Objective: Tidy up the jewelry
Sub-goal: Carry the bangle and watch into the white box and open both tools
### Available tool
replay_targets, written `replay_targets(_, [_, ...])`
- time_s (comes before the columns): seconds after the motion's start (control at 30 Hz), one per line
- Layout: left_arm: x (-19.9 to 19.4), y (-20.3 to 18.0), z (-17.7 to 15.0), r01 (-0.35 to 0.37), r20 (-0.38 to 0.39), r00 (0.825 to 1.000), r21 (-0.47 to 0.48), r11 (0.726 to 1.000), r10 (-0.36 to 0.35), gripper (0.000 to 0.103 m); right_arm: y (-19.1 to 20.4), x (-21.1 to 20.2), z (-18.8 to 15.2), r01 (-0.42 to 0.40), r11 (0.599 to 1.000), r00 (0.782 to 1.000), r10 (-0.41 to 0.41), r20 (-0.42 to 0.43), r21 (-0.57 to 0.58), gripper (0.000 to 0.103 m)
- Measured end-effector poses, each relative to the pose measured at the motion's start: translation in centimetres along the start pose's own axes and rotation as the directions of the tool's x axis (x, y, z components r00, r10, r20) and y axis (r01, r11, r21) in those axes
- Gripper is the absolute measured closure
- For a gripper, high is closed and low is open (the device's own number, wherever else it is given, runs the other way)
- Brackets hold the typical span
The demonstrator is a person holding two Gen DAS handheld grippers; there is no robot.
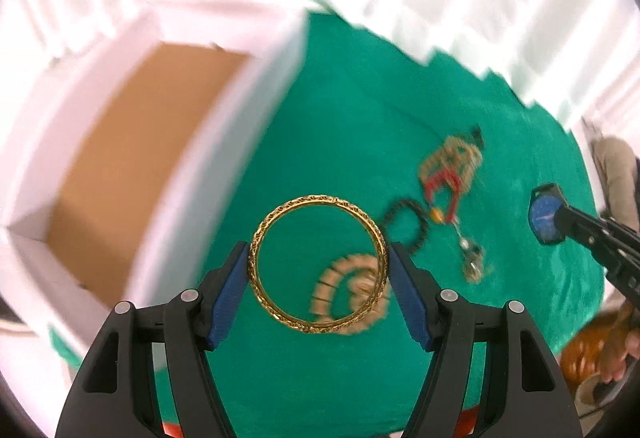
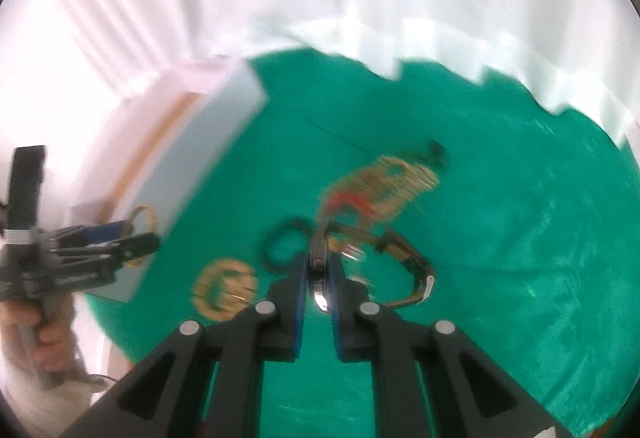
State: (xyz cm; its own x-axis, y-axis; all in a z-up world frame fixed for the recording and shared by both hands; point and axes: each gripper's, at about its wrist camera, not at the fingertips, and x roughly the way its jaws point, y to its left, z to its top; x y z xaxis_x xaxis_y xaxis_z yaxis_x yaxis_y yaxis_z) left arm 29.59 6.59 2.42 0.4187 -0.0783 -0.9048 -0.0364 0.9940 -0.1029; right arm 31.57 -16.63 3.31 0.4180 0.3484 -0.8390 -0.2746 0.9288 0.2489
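Carrying two pieces at once toward the white box [image 1: 132, 141], one in each gripper.

Left gripper [image 1: 319, 266] spread wide, its blue pads pressing the outer rim of a gold bangle [image 1: 319, 265] held face-on and clear of the green cloth [image 1: 360, 97]; the box, open-topped with a brown floor, lies ahead and to this gripper's left, making it the nearer hand; right gripper [image 2: 319, 274] closed almost fully on a watch [image 2: 320, 278], gripped edge-on with its gold strap [image 2: 416, 274] looping to the right; the box lies far to its left, with the left gripper in between; a beaded bracelet [image 1: 352, 290], dark bead ring [image 1: 404, 224] and gold-and-red necklace [image 1: 450, 173] remain on the cloth below, apparently no obstruction.
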Motion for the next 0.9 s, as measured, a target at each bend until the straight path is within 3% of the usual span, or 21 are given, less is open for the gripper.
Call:
replay_targets(0.17, [-4.0,7.1,1.7,-0.071,0.085,0.993,-0.103,0.992,0.08,0.033,8.8,0.6,4.2,-0.143,0.984,0.987,0.15,0.058,-0.11,0.092])
replay_targets(0.37, [-4.0,17.0,2.3,-0.175,0.084,0.976,-0.252,0.952,0.202,0.033,19.1,5.7,7.6,-0.265,0.933,0.961,0.275,0.006,-0.244,0.092])
replay_targets(0.47, [-2.0,20.4,2.0,-0.177,0.06,0.977,-0.309,0.935,0.205,0.033,23.9,9.4,8.2,-0.279,0.906,0.958,0.288,-0.021,-0.318,0.092])
replay_targets(0.63, [1.8,23.7,1.1,-0.172,0.009,0.982,-0.359,0.917,0.187,0.033,27.8,15.0,8.4,-0.264,0.9,0.964,0.254,-0.077,-0.346,0.092])
replay_targets(0.9, [5.2,24.5,0.6,-0.183,-0.027,0.982,-0.362,0.914,0.187,0.031,29.8,19.8,7.5,-0.232,0.911,0.972,0.206,-0.113,-0.342,0.089])
